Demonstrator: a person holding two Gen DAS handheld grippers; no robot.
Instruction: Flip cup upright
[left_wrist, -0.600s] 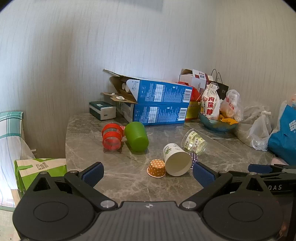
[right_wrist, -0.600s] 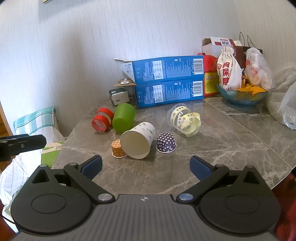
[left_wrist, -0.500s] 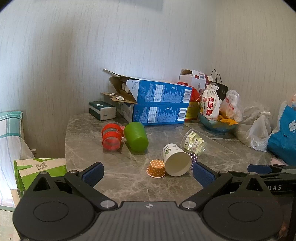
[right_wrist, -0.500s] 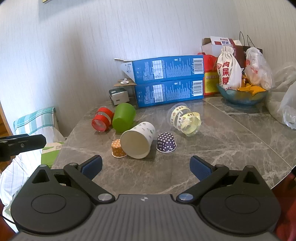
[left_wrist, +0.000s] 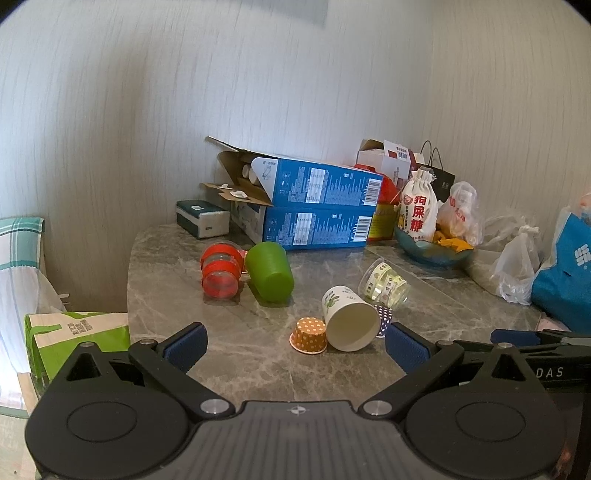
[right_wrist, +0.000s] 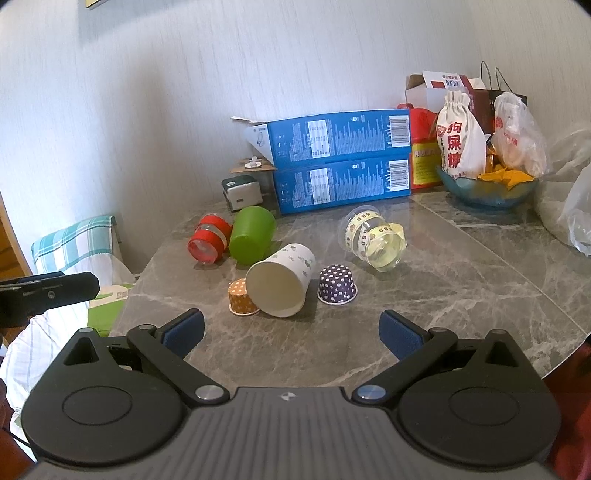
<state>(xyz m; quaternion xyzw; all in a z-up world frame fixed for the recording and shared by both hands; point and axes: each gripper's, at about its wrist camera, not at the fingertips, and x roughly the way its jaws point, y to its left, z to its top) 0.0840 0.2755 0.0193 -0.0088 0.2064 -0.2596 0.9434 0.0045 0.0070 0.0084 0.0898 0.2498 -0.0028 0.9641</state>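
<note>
Several cups lie on a grey marble table (right_wrist: 461, 266). A white paper cup (right_wrist: 282, 282) (left_wrist: 349, 317) lies on its side, mouth toward me. A green cup (right_wrist: 251, 234) (left_wrist: 269, 271), a red-banded clear cup (right_wrist: 208, 240) (left_wrist: 221, 267) and a clear yellow-banded cup (right_wrist: 375, 240) (left_wrist: 386, 284) also lie on their sides. An orange dotted cup (right_wrist: 242, 297) (left_wrist: 309, 335) and a purple dotted cup (right_wrist: 337, 284) stand upside down. My left gripper (left_wrist: 295, 341) and right gripper (right_wrist: 291, 328) are open and empty, short of the cups.
Two stacked blue boxes (right_wrist: 340, 158), a small green-white box (right_wrist: 242, 192), a bowl with a white sack (right_wrist: 484, 184) and plastic bags (right_wrist: 576, 206) line the back and right. A green carton (left_wrist: 74, 336) sits beyond the table's left edge.
</note>
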